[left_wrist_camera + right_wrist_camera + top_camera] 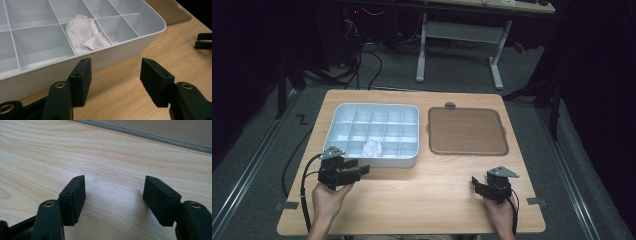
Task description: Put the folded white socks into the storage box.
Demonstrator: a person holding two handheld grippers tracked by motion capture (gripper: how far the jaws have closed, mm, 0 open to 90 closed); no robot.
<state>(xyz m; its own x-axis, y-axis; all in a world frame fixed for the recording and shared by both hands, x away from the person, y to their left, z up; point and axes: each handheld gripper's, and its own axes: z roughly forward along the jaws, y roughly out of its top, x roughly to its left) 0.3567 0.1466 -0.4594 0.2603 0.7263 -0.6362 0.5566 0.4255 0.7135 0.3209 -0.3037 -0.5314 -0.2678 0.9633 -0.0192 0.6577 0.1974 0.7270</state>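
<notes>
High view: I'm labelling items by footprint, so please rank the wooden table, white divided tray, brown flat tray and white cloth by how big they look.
1. Wooden table, by far the largest.
2 and 3. White divided tray and brown flat tray: too alike to rank.
4. White cloth, smallest, in one compartment of the divided tray.

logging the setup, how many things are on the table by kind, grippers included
compartment tray: 1
white cloth in the tray's front row: 1
brown lid beside the tray: 1
grippers, left gripper and right gripper, both open: 2
total: 5
</notes>
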